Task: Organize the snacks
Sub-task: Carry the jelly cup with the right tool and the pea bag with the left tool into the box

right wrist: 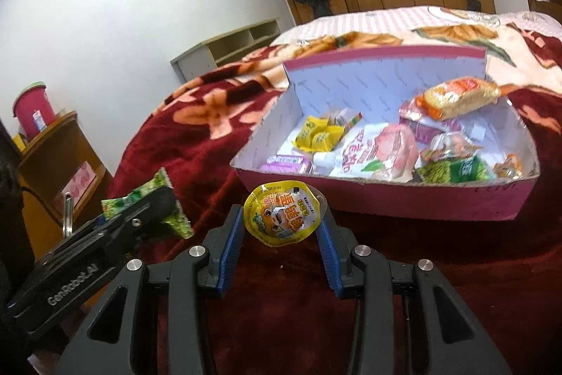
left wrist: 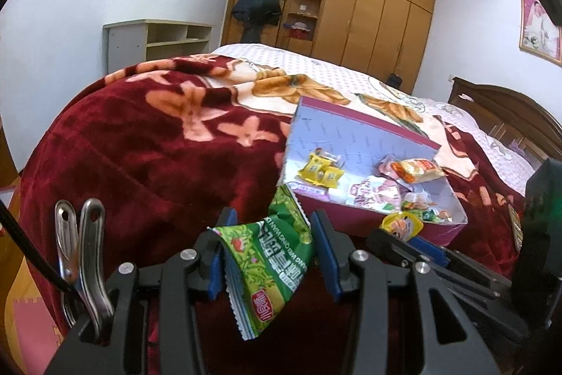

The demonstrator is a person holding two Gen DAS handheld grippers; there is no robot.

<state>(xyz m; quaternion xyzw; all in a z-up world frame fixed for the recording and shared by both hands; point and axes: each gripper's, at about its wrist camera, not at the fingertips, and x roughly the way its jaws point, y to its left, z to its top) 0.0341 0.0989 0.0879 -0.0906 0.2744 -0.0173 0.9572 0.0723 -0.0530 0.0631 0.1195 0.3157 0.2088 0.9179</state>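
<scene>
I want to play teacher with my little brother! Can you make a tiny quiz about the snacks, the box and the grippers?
1. True or false: the left gripper holds a green snack bag.
2. What does the right gripper hold? A) yellow round jelly cup B) spoon C) banana
3. What does the pink box rest on?

Key: 1 true; 2 A; 3 the red flowered blanket.

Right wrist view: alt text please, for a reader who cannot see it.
The right tool holds a round yellow snack cup above a dark red blanket, just before an open pink box full of snack packets.
</scene>
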